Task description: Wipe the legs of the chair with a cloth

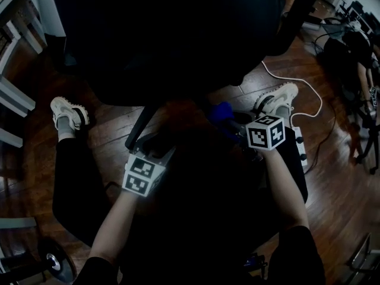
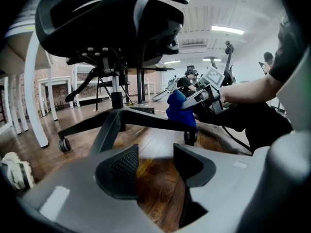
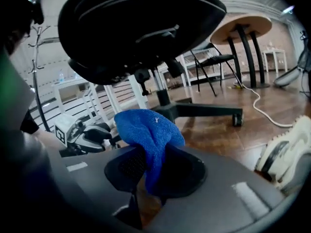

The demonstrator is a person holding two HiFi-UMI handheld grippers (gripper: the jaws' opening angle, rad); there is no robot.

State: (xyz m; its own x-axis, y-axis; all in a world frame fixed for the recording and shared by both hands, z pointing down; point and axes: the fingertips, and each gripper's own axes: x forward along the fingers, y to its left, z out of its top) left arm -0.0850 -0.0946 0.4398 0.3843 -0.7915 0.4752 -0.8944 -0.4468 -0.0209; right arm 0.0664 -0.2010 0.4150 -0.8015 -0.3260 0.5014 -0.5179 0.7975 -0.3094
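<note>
A black office chair [image 2: 116,23] stands over its star base, whose dark legs [image 2: 141,118] end in castors. In the left gripper view a blue cloth [image 2: 181,111] rests against one leg near its castor, and my right gripper [image 2: 201,95] is shut on it. The right gripper view shows the cloth [image 3: 148,130] pinched between that gripper's [image 3: 154,171] jaws. My left gripper [image 2: 155,166] is open over the wooden floor, short of the base, with nothing between its jaws. From above, the seat [image 1: 172,34] hides the base; the cloth [image 1: 221,110] peeks out beside the right gripper [image 1: 240,126].
The person's shoes [image 1: 68,113] [image 1: 279,97] flank the chair. A white cable and power strip [image 1: 300,141] lie on the floor at right. White shelving [image 1: 15,52] stands at left. A round table [image 3: 243,28] and another chair stand behind.
</note>
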